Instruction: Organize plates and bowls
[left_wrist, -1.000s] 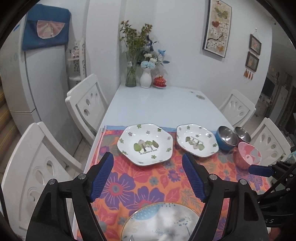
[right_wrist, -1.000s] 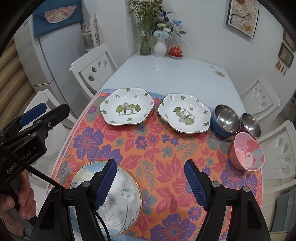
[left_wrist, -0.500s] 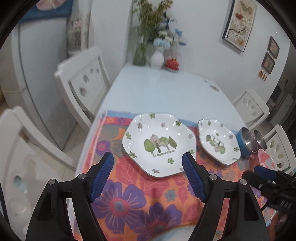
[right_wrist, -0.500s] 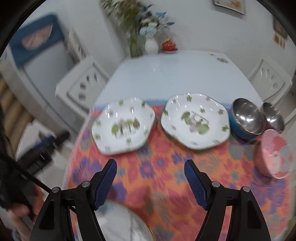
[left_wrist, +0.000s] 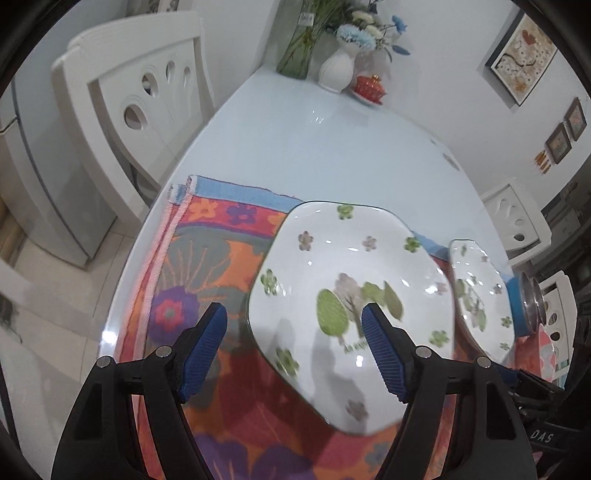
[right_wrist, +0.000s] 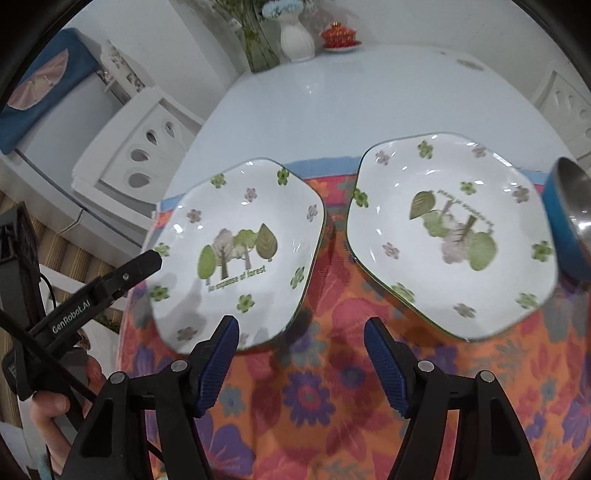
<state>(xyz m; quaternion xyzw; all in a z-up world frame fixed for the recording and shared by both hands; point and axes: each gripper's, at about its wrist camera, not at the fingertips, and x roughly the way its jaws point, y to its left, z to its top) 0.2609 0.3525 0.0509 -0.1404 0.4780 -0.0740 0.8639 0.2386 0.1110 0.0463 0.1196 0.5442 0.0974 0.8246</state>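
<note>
Left claw (left_wrist: 293, 347) hangs over tree-printed plate's (left_wrist: 351, 295) edge.

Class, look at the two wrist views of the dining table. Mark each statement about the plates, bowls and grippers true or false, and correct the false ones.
1. Two white plates with tree prints, left plate and right plate, lie side by side on the floral cloth. True.
2. The left gripper grips a plate. False: open, holding nothing.
3. A blue bowl sits right of the right plate. True.
4. The plates are stacked. False: apart.
</note>
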